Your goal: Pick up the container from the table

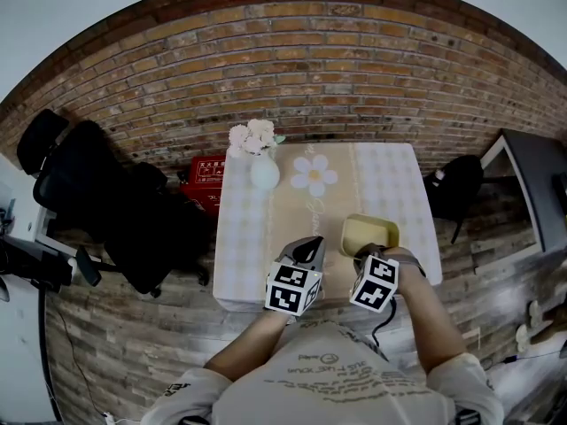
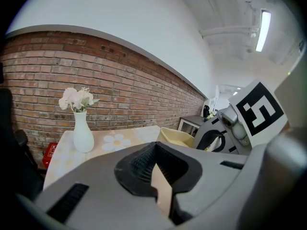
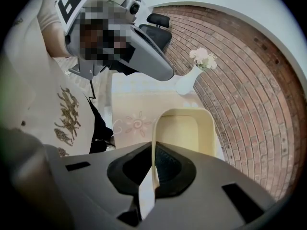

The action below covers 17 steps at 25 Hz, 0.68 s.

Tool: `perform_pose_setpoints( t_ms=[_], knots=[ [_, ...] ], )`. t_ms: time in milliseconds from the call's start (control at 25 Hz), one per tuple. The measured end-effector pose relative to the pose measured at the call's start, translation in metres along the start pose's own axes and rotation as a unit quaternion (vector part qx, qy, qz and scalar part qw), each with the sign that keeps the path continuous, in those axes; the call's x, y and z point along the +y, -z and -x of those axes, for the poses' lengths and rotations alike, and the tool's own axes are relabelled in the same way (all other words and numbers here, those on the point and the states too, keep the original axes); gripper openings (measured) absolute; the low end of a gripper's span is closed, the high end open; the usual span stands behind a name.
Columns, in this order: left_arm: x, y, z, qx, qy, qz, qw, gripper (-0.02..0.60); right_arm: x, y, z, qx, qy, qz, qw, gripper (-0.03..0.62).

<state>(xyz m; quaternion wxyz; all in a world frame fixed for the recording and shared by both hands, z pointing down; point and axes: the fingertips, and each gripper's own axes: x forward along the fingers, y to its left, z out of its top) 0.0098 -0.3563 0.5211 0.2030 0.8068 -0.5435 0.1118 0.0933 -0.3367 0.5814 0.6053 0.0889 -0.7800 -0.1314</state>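
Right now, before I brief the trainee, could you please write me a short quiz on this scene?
1. Which hand-held gripper pinches the rim of the pale yellow container: A left, B right?
2. True or false: the white vase stands upright on the tablecloth.
3. Fill in: the print beside the vase is a ____.
Key: 1 B, the right hand-held gripper; 2 true; 3 daisy.

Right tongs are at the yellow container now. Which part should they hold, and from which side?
The near wall of the container, pinched from above on the person's side, one jaw inside and one outside. It is open-topped with thin upright walls, and the right tongs are shut on that wall.
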Motion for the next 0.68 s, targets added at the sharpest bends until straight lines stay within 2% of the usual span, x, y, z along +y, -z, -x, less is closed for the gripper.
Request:
perform_pose_setpoints(
  t_ms=[680],
  knots=[
    [-0.0032,0.0021,0.0014,-0.001,-0.003,-0.002,1.0,0.003,0.0006,0.0019,-0.0028,-0.002,0.014,0.012,1.0,0.009]
  ],
)
